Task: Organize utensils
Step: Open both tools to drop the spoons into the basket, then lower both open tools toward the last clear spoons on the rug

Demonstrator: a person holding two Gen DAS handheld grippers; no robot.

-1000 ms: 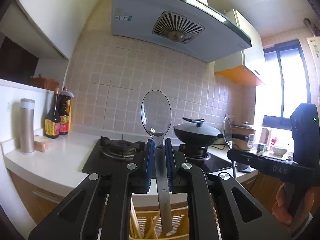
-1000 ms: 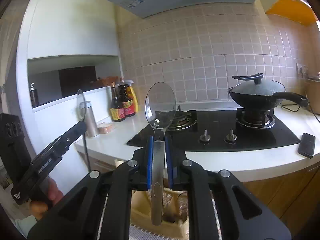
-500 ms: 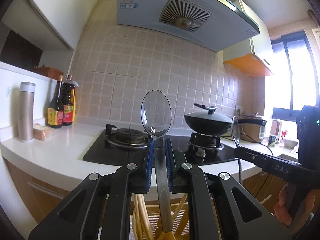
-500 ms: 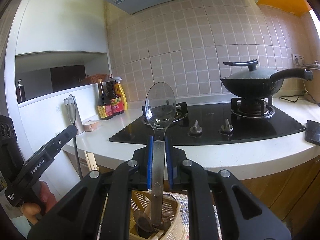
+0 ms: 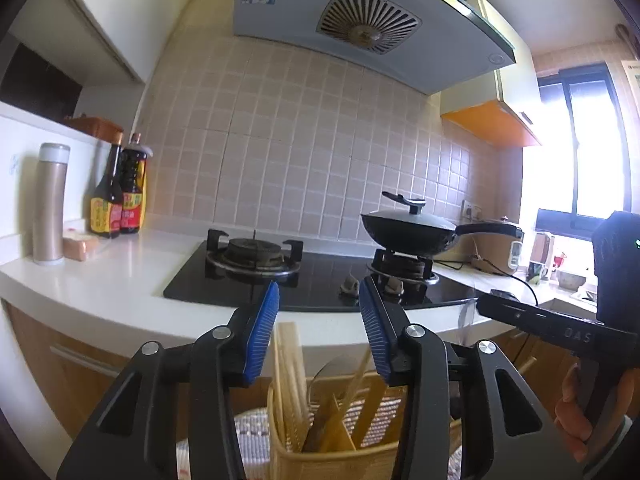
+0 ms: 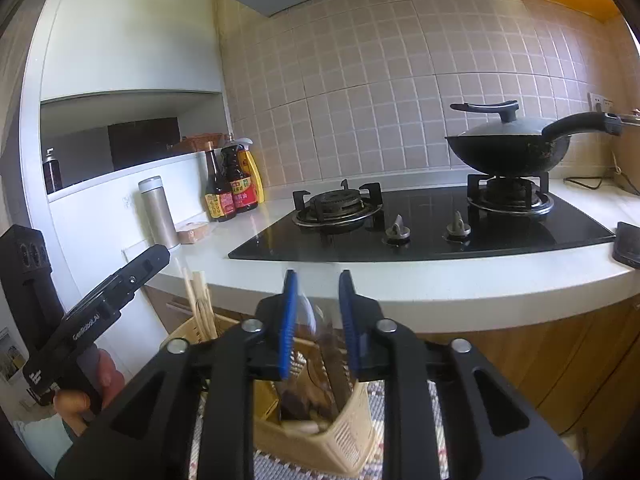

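My left claw [image 5: 318, 304] stands with its blue ribbed pads spread wide and nothing between them. Directly below it sits the woven yellow utensil basket [image 5: 320, 458], divided into compartments. In the left wrist view I see pale wooden chopsticks [image 5: 286, 364] upright in the left compartment, and a dark spoon bowl [image 5: 326, 372] leaning in the middle one beside further flat wooden pieces.

My right claw [image 6: 316, 308] is also parted, pads apart, gripping nothing. A blurred clear plastic spoon [image 6: 308, 314] shows between its pads without touching either that I can confirm; it points down into the same basket [image 6: 344, 440], into a compartment holding dark utensils. The right wrist view shows the chopsticks [image 6: 198, 304] at the basket's far left corner. The basket rests on a striped woven mat [image 6: 400, 400].

Beyond both claws runs the white worktop [image 5: 100, 292] with a black glass gas hob [image 6: 432, 228] set into it. A black lidded wok [image 6: 508, 144] sits on the right burner; the left burner [image 6: 336, 204] is bare. At the worktop's left end stand a steel flask [image 5: 50, 204] and dark sauce bottles [image 5: 116, 196] just beside each other. A black phone [image 6: 628, 242] lies on the worktop right of the hob.
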